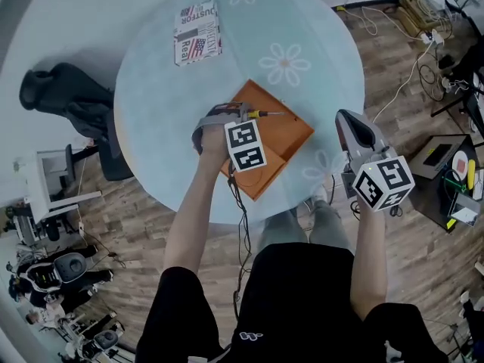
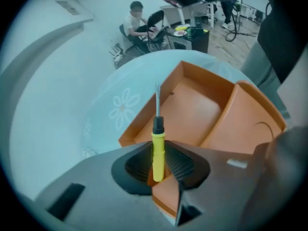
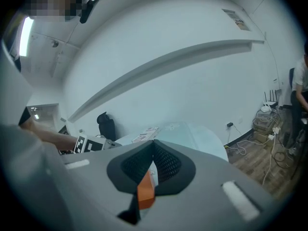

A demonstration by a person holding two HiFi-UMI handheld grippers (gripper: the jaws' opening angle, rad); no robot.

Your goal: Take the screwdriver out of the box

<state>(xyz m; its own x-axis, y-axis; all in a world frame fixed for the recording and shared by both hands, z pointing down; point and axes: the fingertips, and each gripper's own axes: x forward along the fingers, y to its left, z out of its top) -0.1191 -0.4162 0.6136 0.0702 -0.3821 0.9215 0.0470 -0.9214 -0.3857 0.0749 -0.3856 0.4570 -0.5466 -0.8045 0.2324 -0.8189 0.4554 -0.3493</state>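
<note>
An open orange box [image 1: 286, 141] lies on the round table, near its front edge. Over it hovers my left gripper [image 1: 246, 113], pointing steeply down and shut on the screwdriver [image 1: 262, 114]. In the left gripper view the screwdriver's yellow handle [image 2: 158, 149] sits pinched between the black pads, its thin metal shaft pointing out over the box's floor [image 2: 192, 110]. That part of the box looks bare. My right gripper [image 1: 345, 117] hangs off the table's front right, apart from the box. In its own view the right gripper [image 3: 154, 147] shows pads meeting with nothing between them.
The table [image 1: 318, 36] wears a pale blue cloth with white flowers. A printed packet [image 1: 197, 32] lies at its far left. A black chair [image 1: 72, 100] stands left of the table. Cables [image 1: 420, 21] and equipment crowd the floor at right. A seated person [image 2: 138, 20] is beyond the table.
</note>
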